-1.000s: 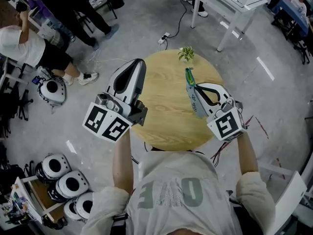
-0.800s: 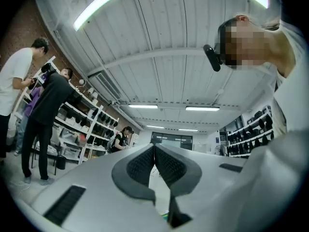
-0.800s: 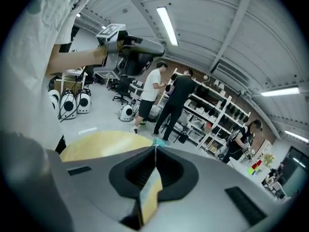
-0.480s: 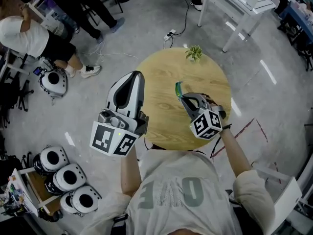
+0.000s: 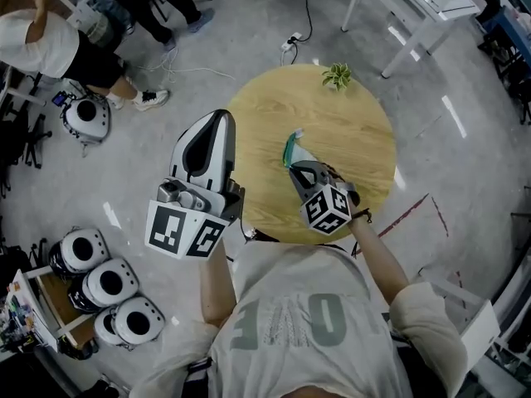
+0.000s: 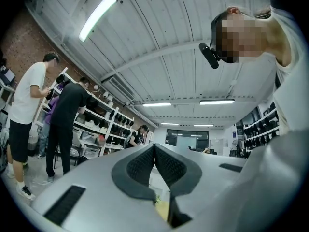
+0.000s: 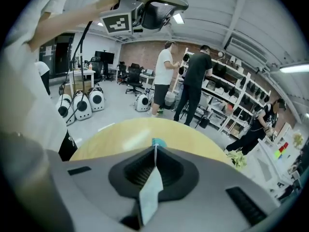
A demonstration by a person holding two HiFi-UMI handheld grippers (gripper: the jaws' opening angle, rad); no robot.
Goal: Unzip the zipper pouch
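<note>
Right gripper (image 5: 294, 169) pinches the pouch (image 5: 290, 148) tight; it is mostly hidden, its green end peeking at 11 o'clock. Left gripper (image 5: 217, 118) is closed, empty.

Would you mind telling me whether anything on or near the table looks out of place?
Only the zipper pouch: rather than lying flat on the round table, it sticks up edge-on, pinched in the shut right gripper.
</note>
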